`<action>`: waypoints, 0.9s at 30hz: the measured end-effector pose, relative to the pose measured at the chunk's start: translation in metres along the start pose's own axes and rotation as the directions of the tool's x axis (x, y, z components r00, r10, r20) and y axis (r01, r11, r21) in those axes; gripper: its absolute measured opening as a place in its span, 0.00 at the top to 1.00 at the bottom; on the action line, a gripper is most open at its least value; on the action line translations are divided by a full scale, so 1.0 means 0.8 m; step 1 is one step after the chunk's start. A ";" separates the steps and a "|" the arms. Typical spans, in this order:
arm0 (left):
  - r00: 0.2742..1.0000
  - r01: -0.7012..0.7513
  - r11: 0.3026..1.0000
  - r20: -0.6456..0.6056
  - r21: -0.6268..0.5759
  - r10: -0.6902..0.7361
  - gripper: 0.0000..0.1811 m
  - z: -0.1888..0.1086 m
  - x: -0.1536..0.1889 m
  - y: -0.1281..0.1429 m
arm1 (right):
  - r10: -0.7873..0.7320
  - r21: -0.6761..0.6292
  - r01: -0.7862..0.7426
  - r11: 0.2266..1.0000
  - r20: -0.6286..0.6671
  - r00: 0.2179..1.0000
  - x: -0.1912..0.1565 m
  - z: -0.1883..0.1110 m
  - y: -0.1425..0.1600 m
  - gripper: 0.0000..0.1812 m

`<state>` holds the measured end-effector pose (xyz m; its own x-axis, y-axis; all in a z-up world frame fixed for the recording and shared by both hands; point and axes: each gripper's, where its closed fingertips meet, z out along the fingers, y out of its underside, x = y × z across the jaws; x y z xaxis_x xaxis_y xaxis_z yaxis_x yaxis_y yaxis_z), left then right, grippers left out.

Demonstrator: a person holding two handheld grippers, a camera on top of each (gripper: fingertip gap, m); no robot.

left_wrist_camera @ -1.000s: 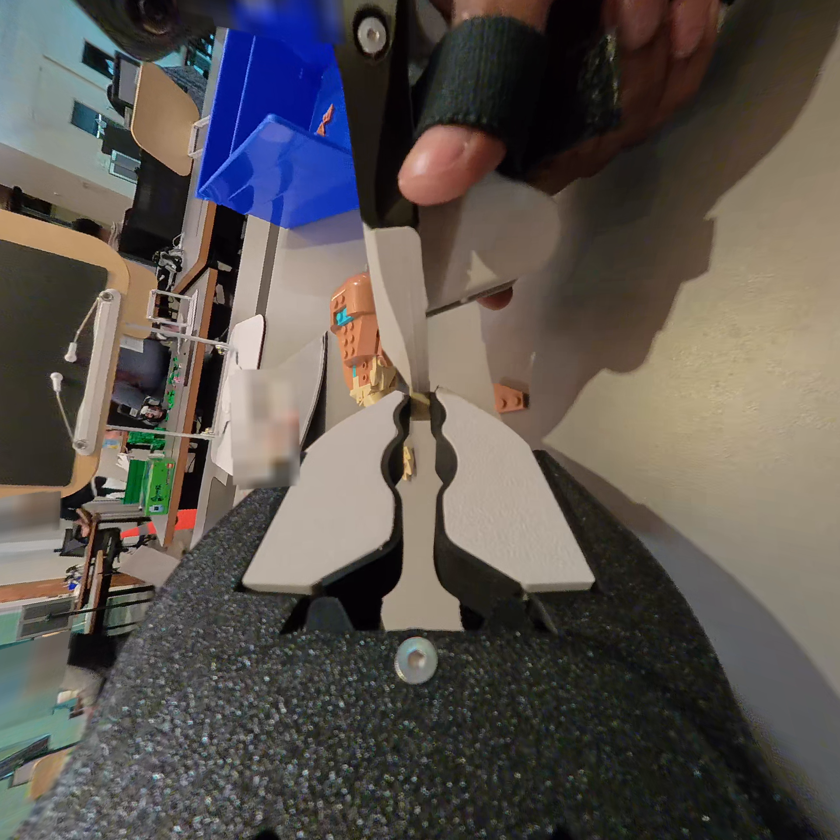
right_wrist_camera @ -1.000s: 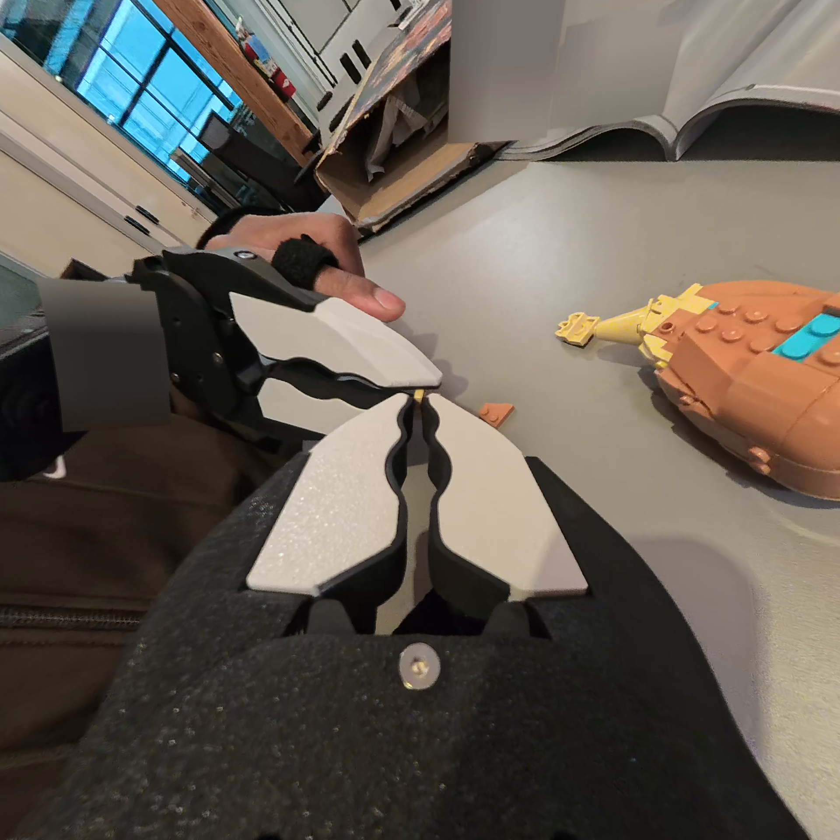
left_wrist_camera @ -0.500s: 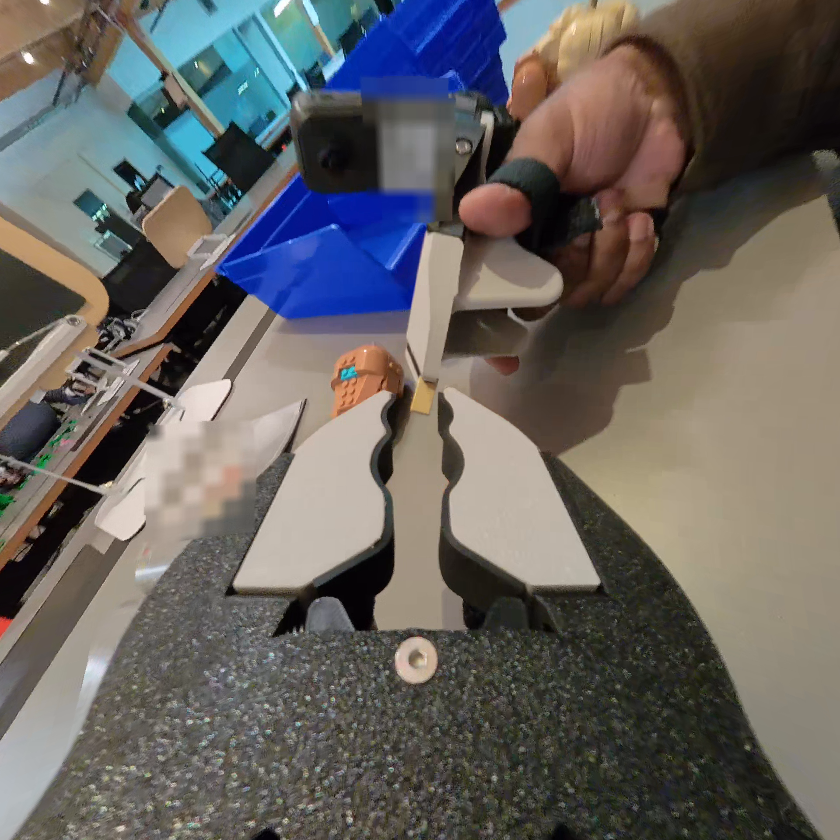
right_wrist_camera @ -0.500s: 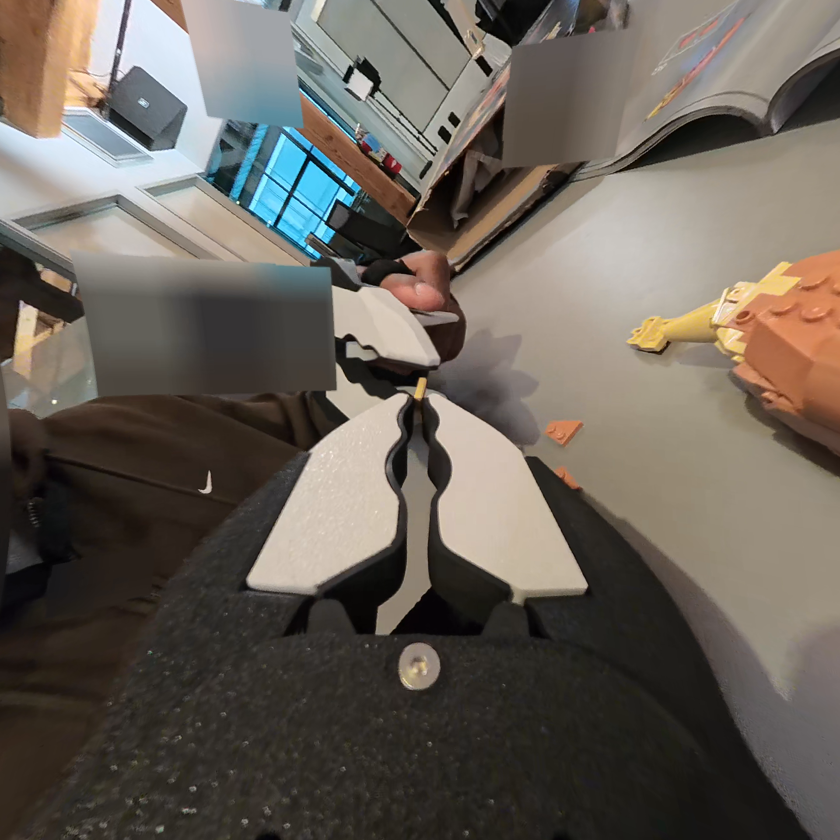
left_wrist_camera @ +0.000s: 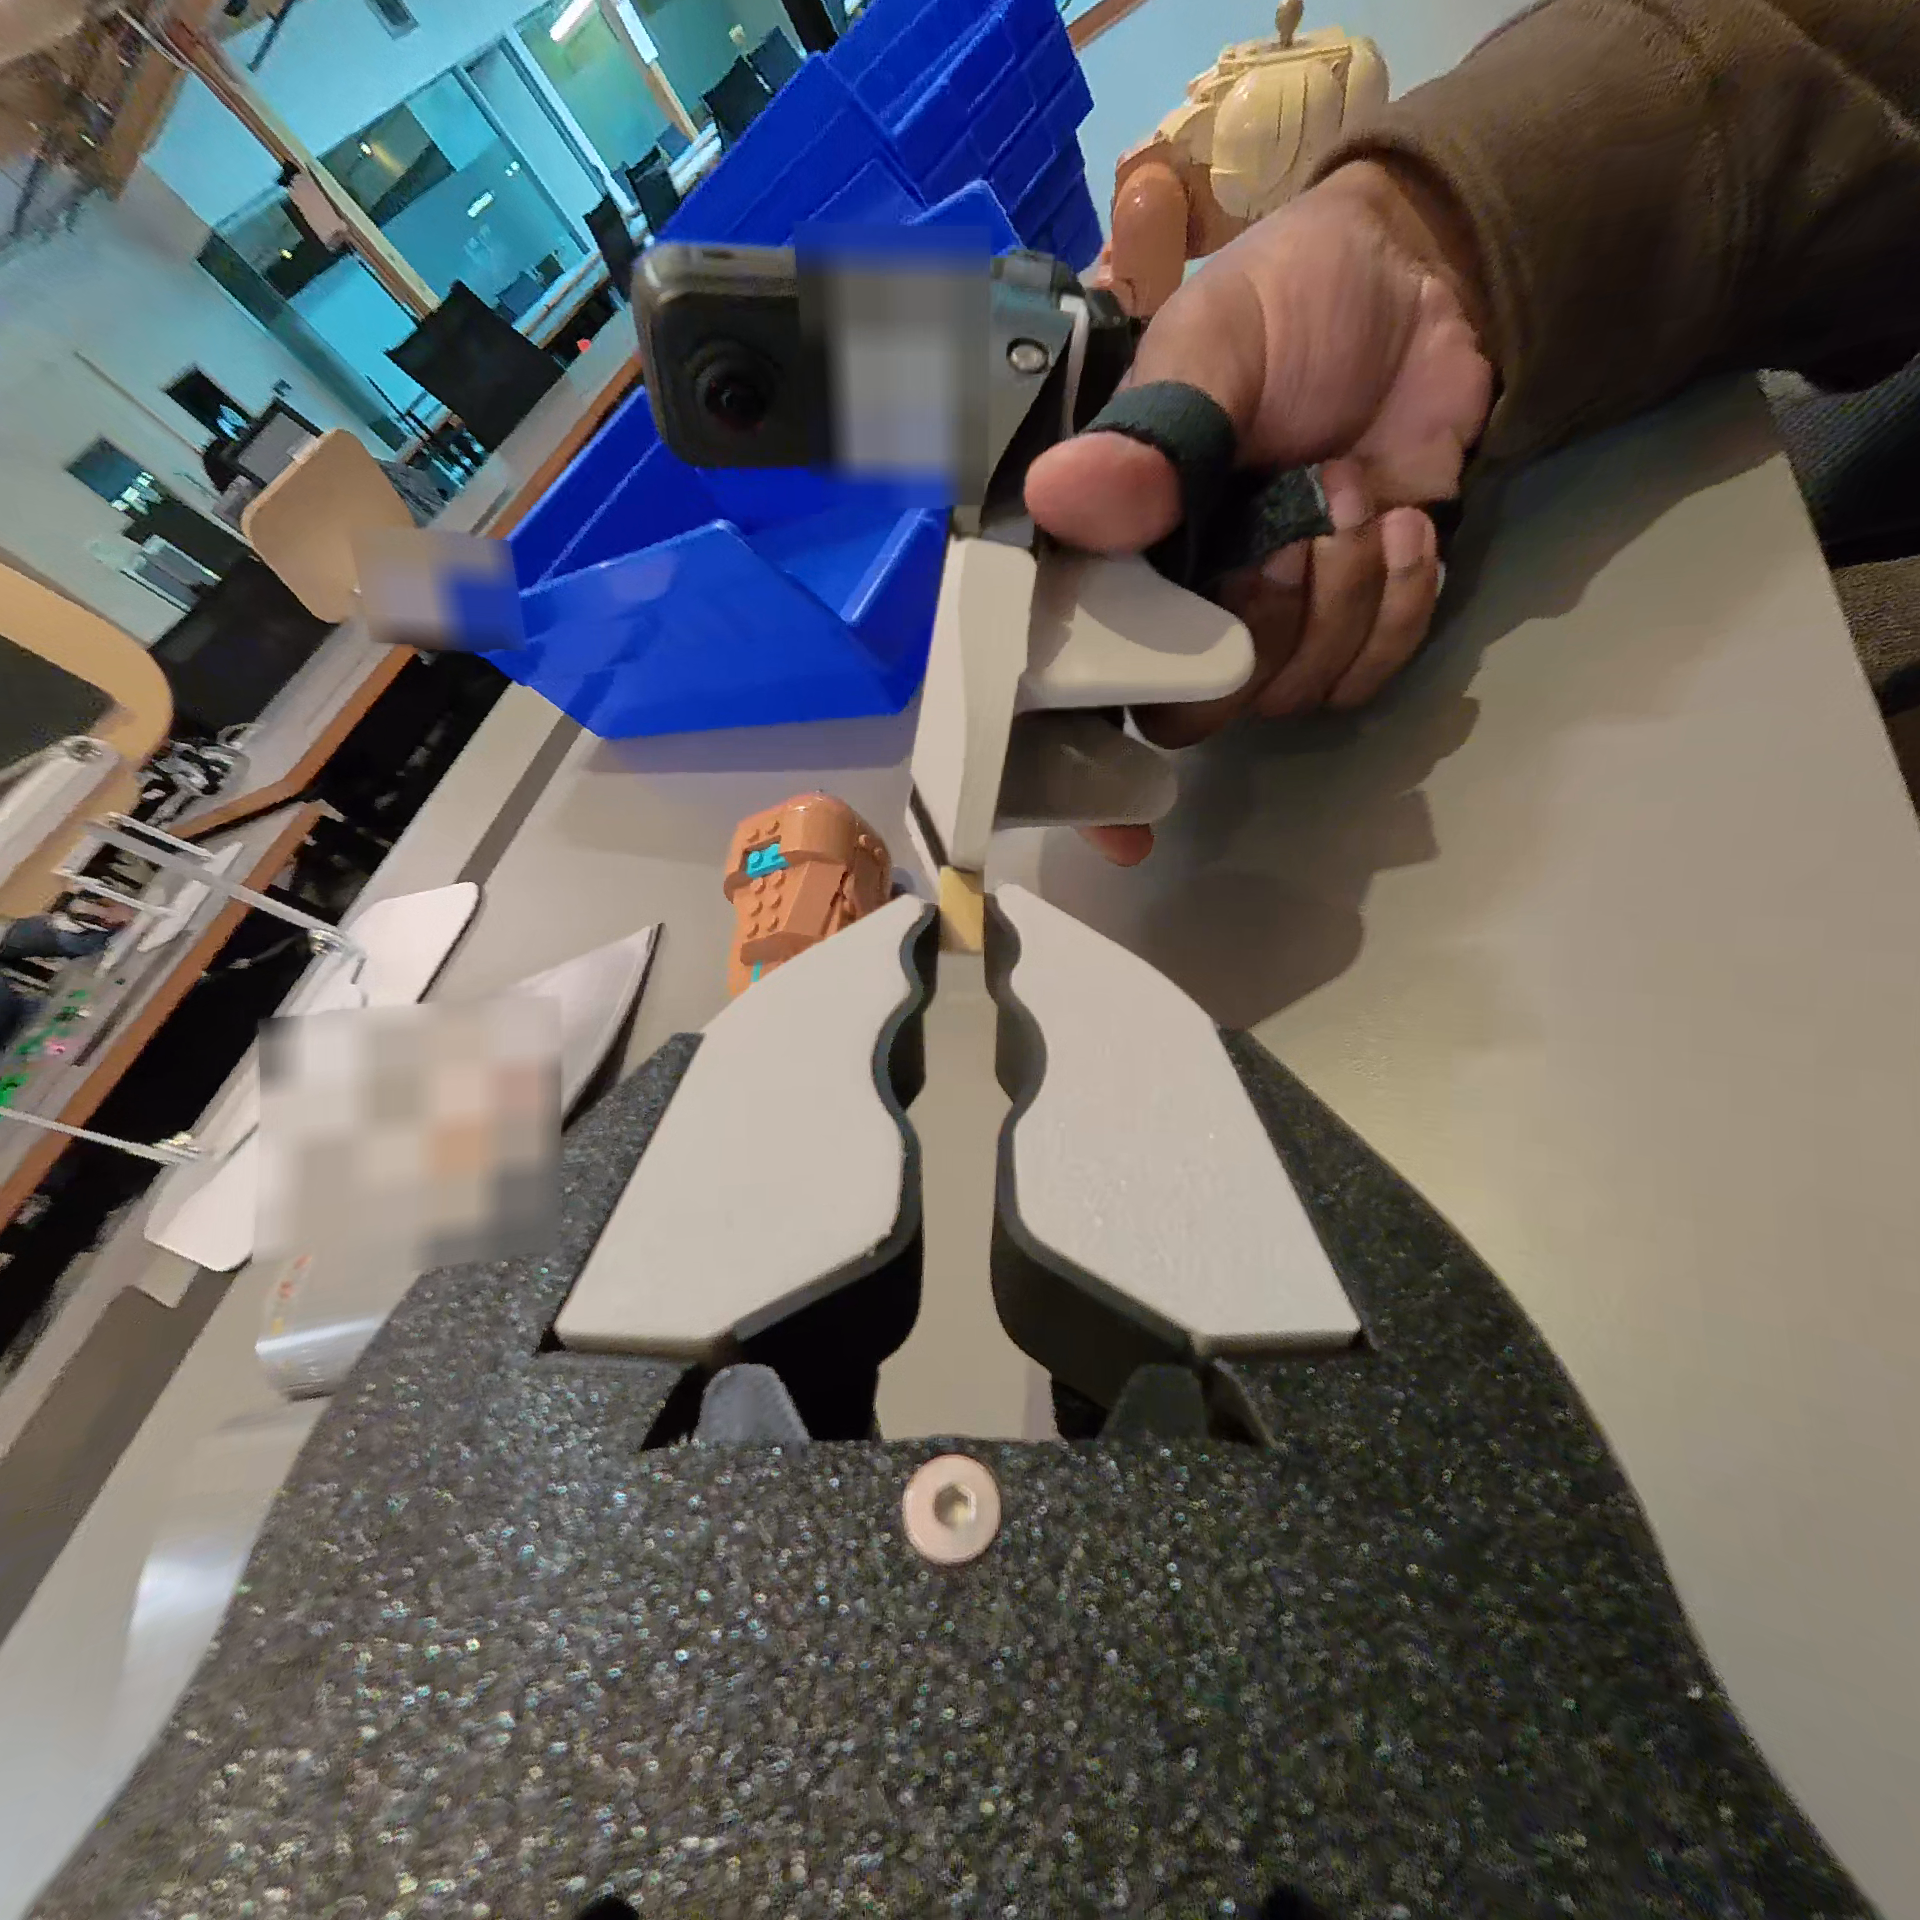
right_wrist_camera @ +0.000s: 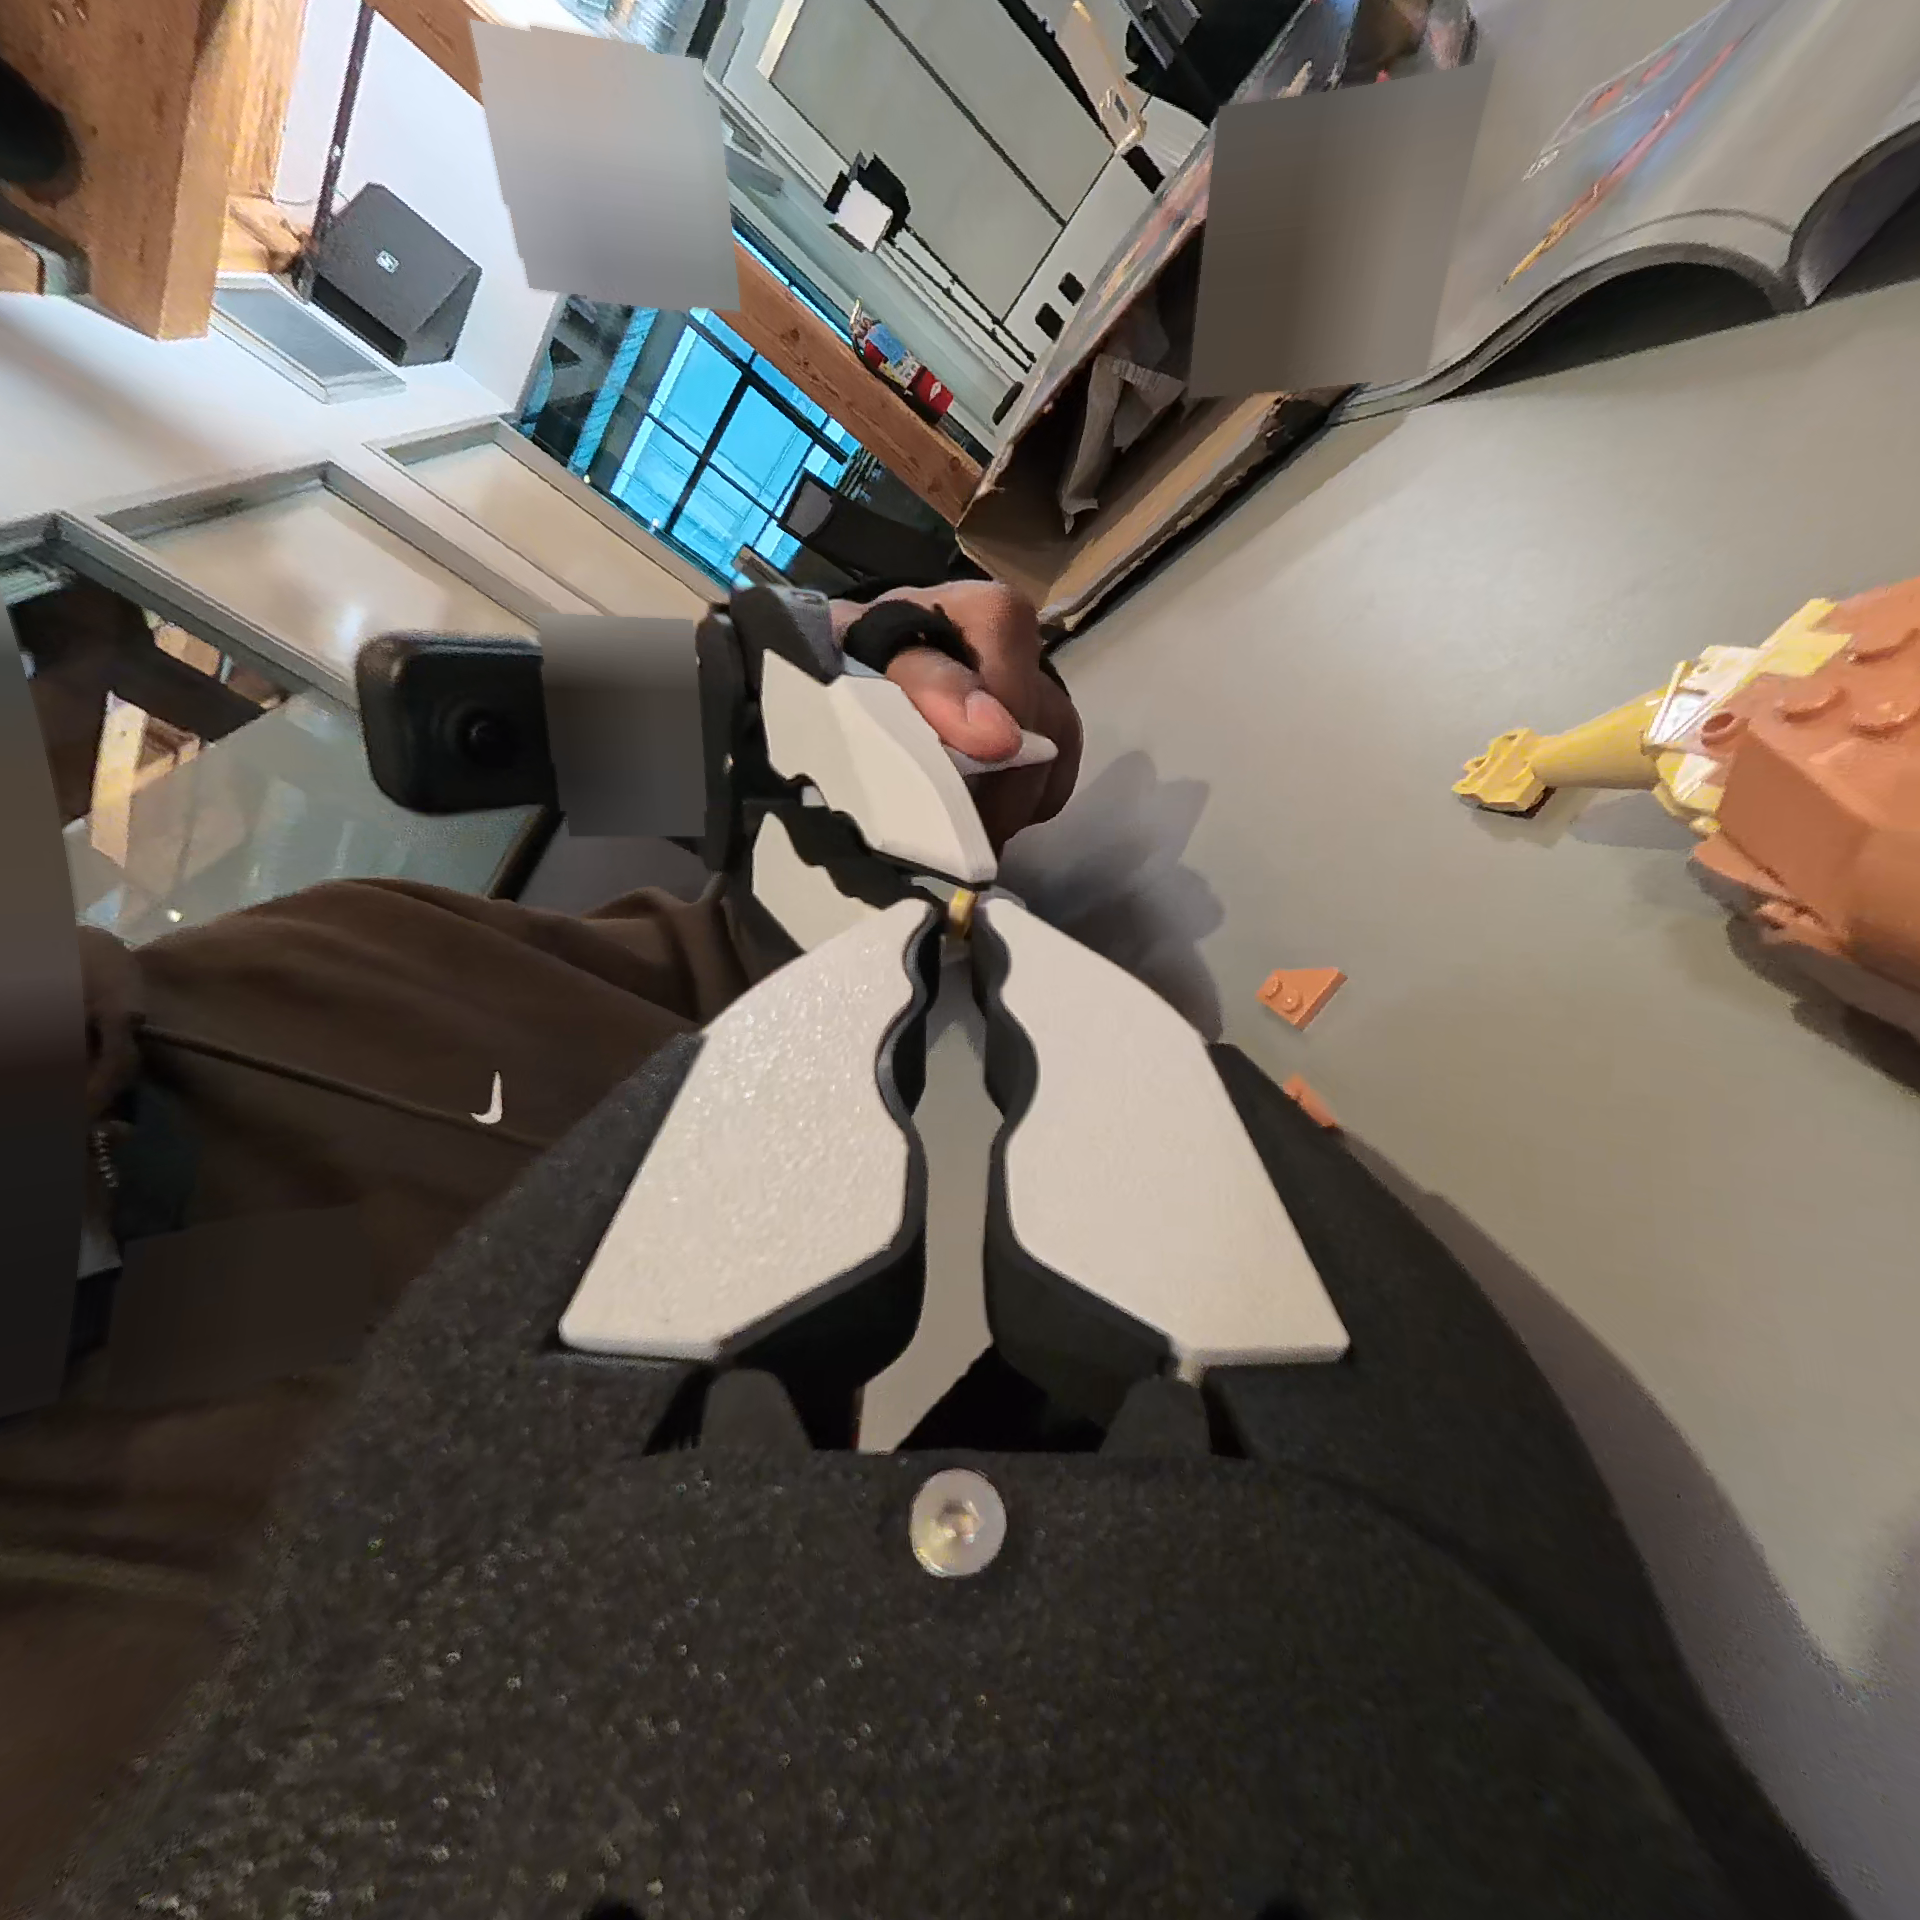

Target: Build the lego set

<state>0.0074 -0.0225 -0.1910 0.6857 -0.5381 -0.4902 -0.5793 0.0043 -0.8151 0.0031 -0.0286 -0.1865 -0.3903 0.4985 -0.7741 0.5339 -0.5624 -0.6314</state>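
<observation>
An open-plan office or lab workspace is indicated. Glass partition walls (left_wrist_camera: 343,197), rows of desks with dark chairs (left_wrist_camera: 468,353) and stacked blue storage bins (left_wrist_camera: 831,499) at the grey table's (left_wrist_camera: 1558,1039) far edge are seen. A wall-mounted speaker (right_wrist_camera: 390,272) and large windows (right_wrist_camera: 717,416) are also visible.

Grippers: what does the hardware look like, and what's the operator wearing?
Both match: left gripper and right gripper have light grey, wavy-edged fingers with black inner edging on speckled black bodies with a silver hex screw. Each carries a black camera. Brown sleeve, black finger strap.
</observation>
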 end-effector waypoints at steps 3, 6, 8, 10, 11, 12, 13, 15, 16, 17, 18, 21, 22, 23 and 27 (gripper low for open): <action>0.998 0.048 0.999 -0.046 -0.019 -0.049 0.96 -0.002 0.001 0.004 | -0.117 -0.009 0.117 0.993 -0.045 0.992 0.001 -0.006 -0.004 0.92; 0.985 0.118 0.992 -0.121 -0.040 -0.122 0.96 -0.005 0.003 0.006 | -0.304 -0.064 0.299 0.952 -0.108 0.946 0.002 -0.011 -0.003 0.91; 0.970 0.165 0.985 -0.171 -0.056 -0.173 0.96 -0.006 0.004 0.007 | -0.406 -0.109 0.394 0.913 -0.128 0.905 0.001 -0.011 -0.001 0.90; 0.956 0.190 0.979 -0.210 -0.078 -0.203 0.96 -0.005 0.005 0.009 | -0.488 -0.140 0.470 0.871 -0.144 0.861 0.000 -0.010 0.000 0.90; 0.953 0.190 0.978 -0.224 -0.087 -0.205 0.96 -0.004 0.006 0.010 | -0.521 -0.156 0.500 0.852 -0.145 0.841 0.000 -0.008 0.002 0.90; 0.951 0.184 0.978 -0.235 -0.094 -0.201 0.96 -0.004 0.007 0.011 | -0.548 -0.168 0.525 0.834 -0.147 0.824 0.000 -0.007 0.004 0.89; 0.950 0.174 0.980 -0.245 -0.097 -0.193 0.96 -0.003 0.008 0.011 | -0.572 -0.176 0.548 0.818 -0.148 0.807 -0.001 -0.006 0.006 0.89; 0.947 0.160 0.982 -0.264 -0.100 -0.182 0.96 -0.002 0.012 0.010 | -0.615 -0.199 0.586 0.785 -0.148 0.774 -0.001 -0.002 0.011 0.89; 0.945 0.156 0.983 -0.273 -0.101 -0.178 0.96 -0.001 0.013 0.010 | -0.633 -0.212 0.600 0.771 -0.154 0.759 0.000 -0.001 0.012 0.89; 0.943 0.155 0.983 -0.281 -0.101 -0.178 0.96 -0.001 0.015 0.010 | -0.647 -0.226 0.610 0.760 -0.159 0.746 0.002 0.000 0.015 0.89; 0.941 0.153 0.983 -0.290 -0.104 -0.177 0.96 0.000 0.017 0.010 | -0.656 -0.237 0.617 0.751 -0.160 0.737 0.003 0.001 0.017 0.89; 0.934 0.151 0.983 -0.310 -0.108 -0.177 0.96 0.000 0.021 0.012 | -0.669 -0.248 0.627 0.738 -0.154 0.727 0.003 0.002 0.020 0.91; 0.931 0.152 0.982 -0.317 -0.109 -0.179 0.96 0.000 0.022 0.012 | -0.672 -0.253 0.629 0.735 -0.154 0.724 0.004 0.002 0.021 0.91; 0.929 0.154 0.982 -0.321 -0.109 -0.182 0.96 0.000 0.023 0.012 | -0.675 -0.255 0.631 0.732 -0.154 0.721 0.005 0.002 0.021 0.92; 0.921 0.168 0.980 -0.338 -0.105 -0.194 0.96 -0.001 0.025 0.011 | -0.686 -0.274 0.638 0.720 -0.144 0.713 0.006 0.002 0.026 0.93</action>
<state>0.0158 -0.0337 -0.2081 0.5951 -0.7812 -0.1886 -0.4990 -0.1751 -0.8487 0.0108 -0.0389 -0.2035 -0.5366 0.8364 -0.1117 0.3410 0.0938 -0.9354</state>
